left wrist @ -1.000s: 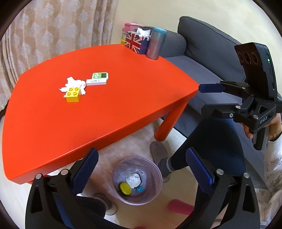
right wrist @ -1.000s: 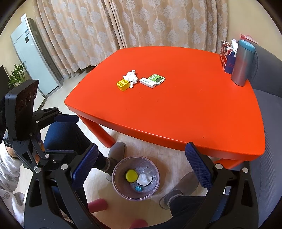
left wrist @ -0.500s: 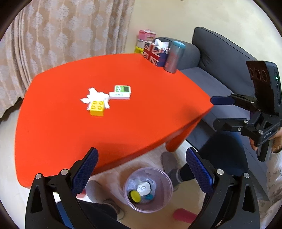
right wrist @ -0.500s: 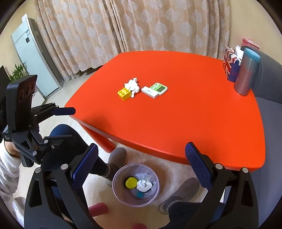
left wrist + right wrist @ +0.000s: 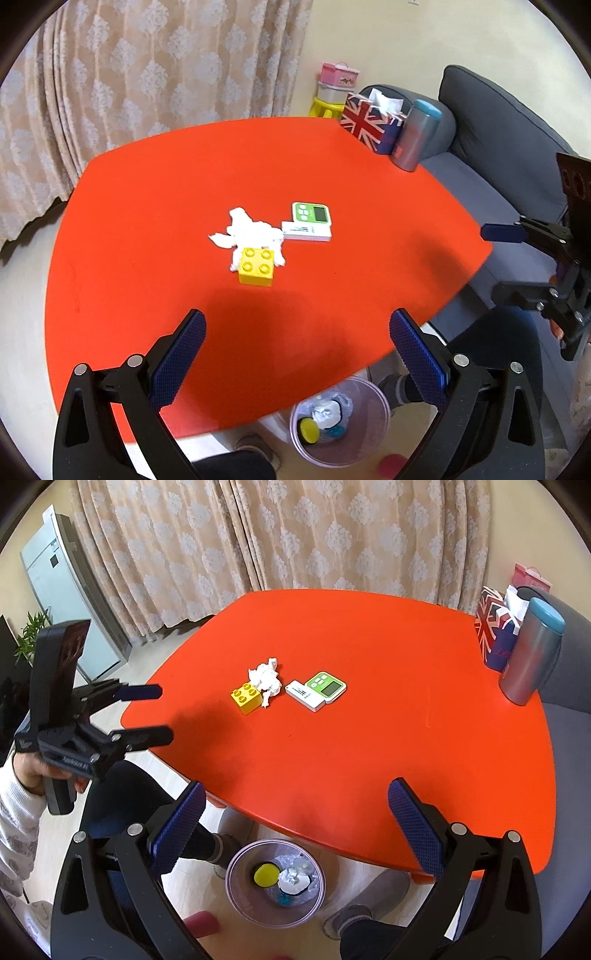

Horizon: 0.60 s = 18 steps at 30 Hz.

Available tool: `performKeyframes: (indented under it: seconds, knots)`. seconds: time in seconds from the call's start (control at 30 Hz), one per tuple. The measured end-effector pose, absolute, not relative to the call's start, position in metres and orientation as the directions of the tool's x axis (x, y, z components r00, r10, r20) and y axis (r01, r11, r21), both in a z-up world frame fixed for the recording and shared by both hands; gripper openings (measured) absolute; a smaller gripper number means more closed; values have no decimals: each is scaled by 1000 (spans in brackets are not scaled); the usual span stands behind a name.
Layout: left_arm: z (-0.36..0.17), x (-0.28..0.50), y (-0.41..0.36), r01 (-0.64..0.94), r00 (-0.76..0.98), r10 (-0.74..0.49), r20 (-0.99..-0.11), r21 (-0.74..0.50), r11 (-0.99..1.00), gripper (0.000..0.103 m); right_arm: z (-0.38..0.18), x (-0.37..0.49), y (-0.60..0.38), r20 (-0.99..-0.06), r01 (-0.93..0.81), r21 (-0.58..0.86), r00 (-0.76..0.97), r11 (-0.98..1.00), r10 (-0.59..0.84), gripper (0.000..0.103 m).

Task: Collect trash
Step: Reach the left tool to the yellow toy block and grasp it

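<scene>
the left tool [image 5: 297,334] is nearest in its own view, its two black arms spread wide and the blue pads with a fine grid texture holding nothing, above the near edge of the worktop [image 5: 332,177]. the right tool [image 5: 295,814] is the same: wide apart, empty, touching nothing, over the other near edge. on the floor under the worktop edge stands a round bin [image 5: 236,897] of clear, slightly purple plastic with a thin plastic liner; inside it lie a yellow round piece [image 5: 266,875], some white crumpled paper and a small blue-green bit. grey slippers and dark trouser legs of the person are beside the bin. the worktop is smooth, glossy orange-red with rounded corners. near its middle lies the crumpled white tissue [image 5: 251,230], soft and irregular, touching a yellow plastic brick [image 5: 256,266] with four round studs, which sits on its near edge. just beside the tissue is a white and green timer [image 5: 308,221], flat and rectangular with a small screen. at the far corner stand a tissue box [image 5: 365,125] with a flag print and a grey metal bottle [image 5: 415,136] with a blue-green cap, close together. behind are a grey fabric sofa [image 5: 498,122] and beige patterned curtains [image 5: 147,66].
</scene>
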<state>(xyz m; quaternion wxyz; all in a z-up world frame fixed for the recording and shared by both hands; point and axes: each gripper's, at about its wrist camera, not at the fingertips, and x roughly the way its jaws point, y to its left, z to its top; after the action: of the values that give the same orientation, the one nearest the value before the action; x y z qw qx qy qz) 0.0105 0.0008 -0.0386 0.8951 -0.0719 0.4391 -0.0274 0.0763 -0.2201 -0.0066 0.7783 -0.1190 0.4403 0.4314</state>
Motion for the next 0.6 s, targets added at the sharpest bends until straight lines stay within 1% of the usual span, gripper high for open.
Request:
performKeyframes:
  seconds: [0.23, 0.53, 0.6]
  knots:
    - [-49, 40, 9, -7, 583, -101, -806, -130, 991, 95, -13, 85, -219, -799, -767, 198, 234, 611, 554, 97]
    - [-66, 67, 13, 17, 546, -116, -830, -127, 992, 95, -19, 93, -223, -807, -754, 203, 232, 625, 543, 97]
    - [-70, 72, 13, 25, 535, -128, -835, -136, 990, 86, -20, 95, -224, -809, -750, 205, 231, 629, 541, 97]
